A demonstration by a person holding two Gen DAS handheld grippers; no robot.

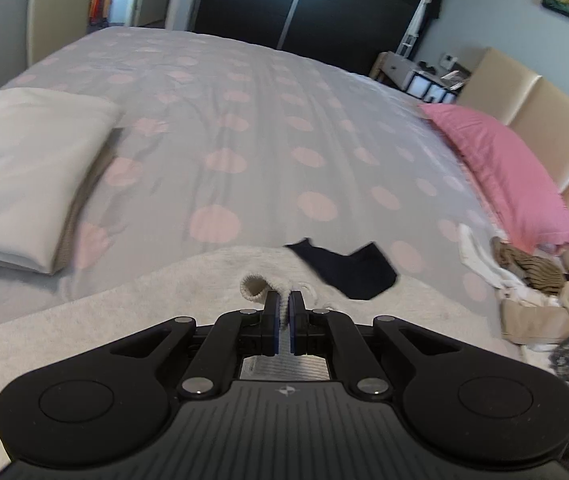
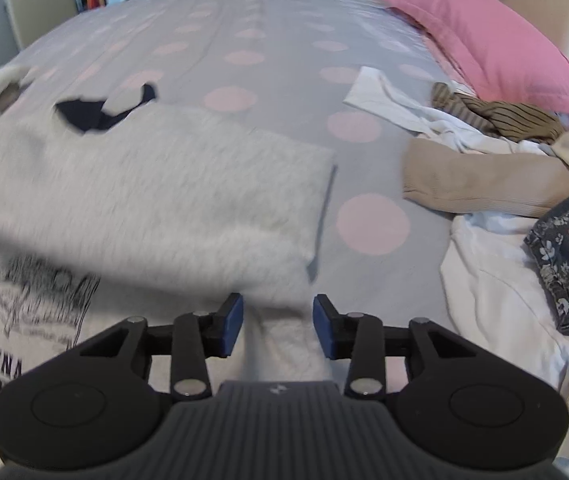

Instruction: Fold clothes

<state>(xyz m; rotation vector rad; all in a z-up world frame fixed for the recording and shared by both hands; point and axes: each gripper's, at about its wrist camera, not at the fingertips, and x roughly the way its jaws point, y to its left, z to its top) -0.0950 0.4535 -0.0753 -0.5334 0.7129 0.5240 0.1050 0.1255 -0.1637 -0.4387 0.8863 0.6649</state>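
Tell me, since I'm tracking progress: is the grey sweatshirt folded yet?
Partly: the grey sweatshirt has a sleeve laid across its body, its cuff pinched in the left gripper.

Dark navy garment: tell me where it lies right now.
The dark navy garment lies on the far edge of the white sweatshirt, just beyond the left tongs, on the dotted bedspread.

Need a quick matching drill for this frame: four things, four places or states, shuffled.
Things:
1. left gripper
2. right gripper
3. small dark navy garment
4. long pink pillow

States:
A. against the beige padded headboard
B. lying at the sweatshirt's far edge
C. shut on a ribbed cuff of the pale grey sweatshirt
D. jaws apart, sweatshirt fabric between them

Pairs: 1-C, 2-D, 3-B, 4-A
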